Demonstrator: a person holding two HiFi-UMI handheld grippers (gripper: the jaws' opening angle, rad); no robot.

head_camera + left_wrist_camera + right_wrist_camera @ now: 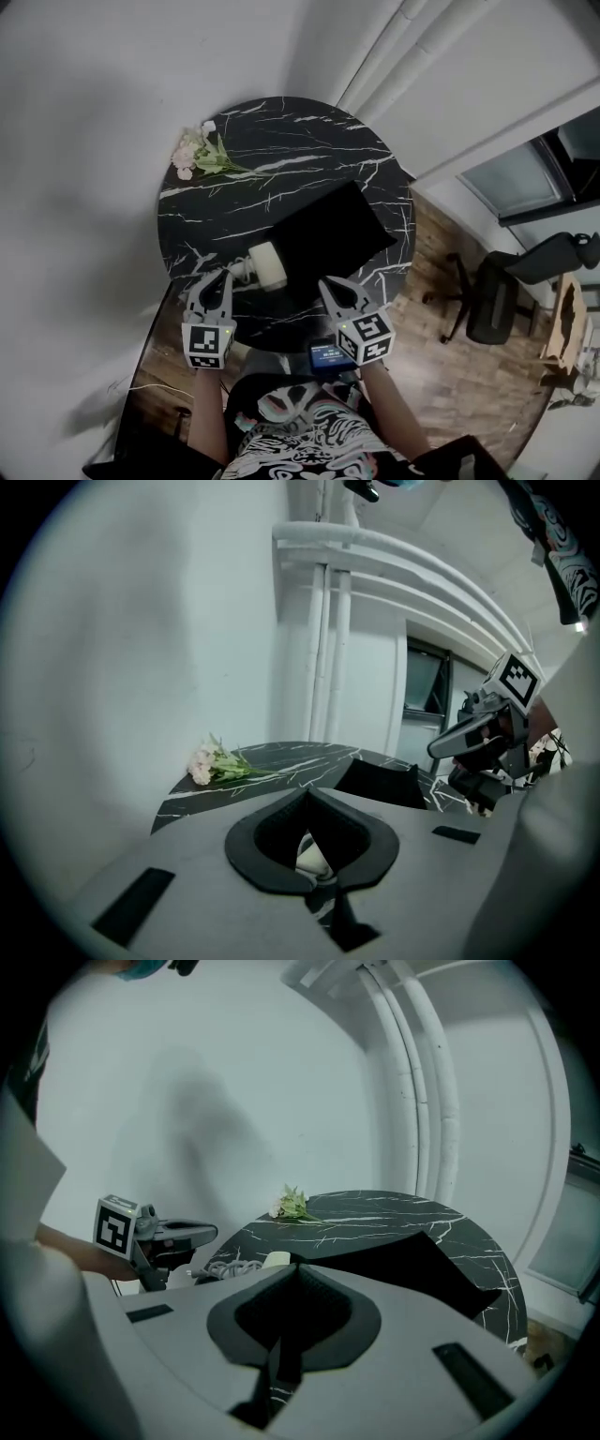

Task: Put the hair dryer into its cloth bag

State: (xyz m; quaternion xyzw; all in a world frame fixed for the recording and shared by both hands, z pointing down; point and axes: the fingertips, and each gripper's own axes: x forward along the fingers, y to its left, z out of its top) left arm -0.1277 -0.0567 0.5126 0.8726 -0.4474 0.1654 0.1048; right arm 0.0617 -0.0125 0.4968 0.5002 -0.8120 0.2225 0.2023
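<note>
Two handheld grippers, each carrying a cube with square markers, hover over the near rim of a round black marble-patterned surface (281,131) veined in white. In the head view the left gripper (224,276) lies at the lower left of centre and the right gripper (327,284) at the lower right of centre. On both, the fingers are pressed fully together and hold nothing, as each gripper view confirms. The cream-coloured hair dryer (267,264) lies on the surface just below the frame's centre, between the two grippers and slightly above them. It rests against the lower left corner of the flat black cloth bag (330,228), which spreads toward the right rim. Whether any part of the hair dryer lies inside the bag's mouth cannot be told. A pale coiled cord (228,1267) rests just left of the hair dryer in the right gripper view. In the left gripper view a sliver of the hair dryer shows through the spade-shaped gap behind the closed fingers, untouched by them. A small bunch of pale pink flowers with green stems (199,155) lies at the upper left rim, well apart from the bag. Off the surface, a black office chair (497,295) stands on the wooden plank floor (441,375) at the right of the frame, and white pipes (403,56) run along the wall at the upper right.
</note>
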